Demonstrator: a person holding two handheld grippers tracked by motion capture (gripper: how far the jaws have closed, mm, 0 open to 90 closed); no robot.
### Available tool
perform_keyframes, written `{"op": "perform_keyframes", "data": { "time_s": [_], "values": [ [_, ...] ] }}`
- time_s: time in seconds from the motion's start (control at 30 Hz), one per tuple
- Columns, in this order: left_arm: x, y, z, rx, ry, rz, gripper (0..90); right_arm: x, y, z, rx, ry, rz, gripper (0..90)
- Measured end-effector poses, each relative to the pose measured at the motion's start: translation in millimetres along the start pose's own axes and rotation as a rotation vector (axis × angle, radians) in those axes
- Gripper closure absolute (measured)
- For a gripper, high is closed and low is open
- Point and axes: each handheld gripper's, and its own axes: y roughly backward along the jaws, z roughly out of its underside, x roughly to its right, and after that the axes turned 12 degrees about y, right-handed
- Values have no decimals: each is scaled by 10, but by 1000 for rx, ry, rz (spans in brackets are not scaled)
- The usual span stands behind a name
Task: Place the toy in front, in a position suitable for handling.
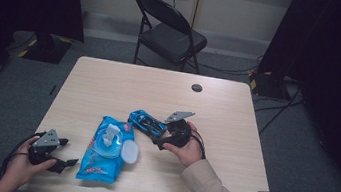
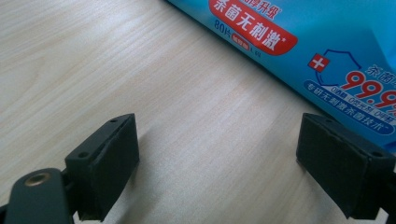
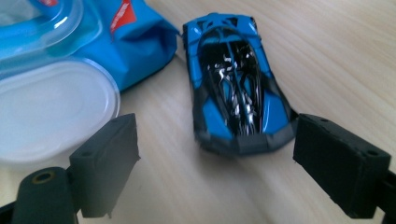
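Observation:
A blue pack of wet wipes (image 1: 105,150) lies on the table with its white lid (image 1: 129,151) flipped open and a wipe (image 1: 112,135) sticking up. Just right of it sits a blue and black toy car (image 1: 147,122). My right gripper (image 1: 158,140) is open right beside the car; in the right gripper view the car (image 3: 236,98) lies just beyond the jaws, nose toward me, with the lid (image 3: 51,109) at left. My left gripper (image 1: 66,153) is open at the pack's left edge. In the left gripper view the pack (image 2: 322,56) fills the upper right, and bare wood lies between the jaws.
The wooden table (image 1: 124,84) has a small dark round cap (image 1: 197,87) near its far edge. A black folding chair (image 1: 170,33) stands behind the table. Cables run on the grey floor at the right.

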Motion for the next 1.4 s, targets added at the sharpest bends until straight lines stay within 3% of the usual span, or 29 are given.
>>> {"op": "perform_keyframes", "data": {
  "time_s": [0.23, 0.63, 1.0, 1.1, 1.4],
  "values": [
    [0, 0, 0, -1, -1, 0, 125, 114, -254, -173, -6, -29, 8, 136],
    [-4, 2, -2, -4, -5, 0, 125, 222, -600, -249, -61, -14, 4, 135],
    [-4, 1, -2, -4, -5, 1, 125, 228, -719, -278, -67, -17, -8, 136],
    [-4, 1, -2, -4, -5, 1, 125, 209, -771, -297, -95, 10, -3, 139],
    [-3, 0, -2, -1, -2, 2, 125, 197, -844, -264, -93, 48, -4, 209]
  ]
}}
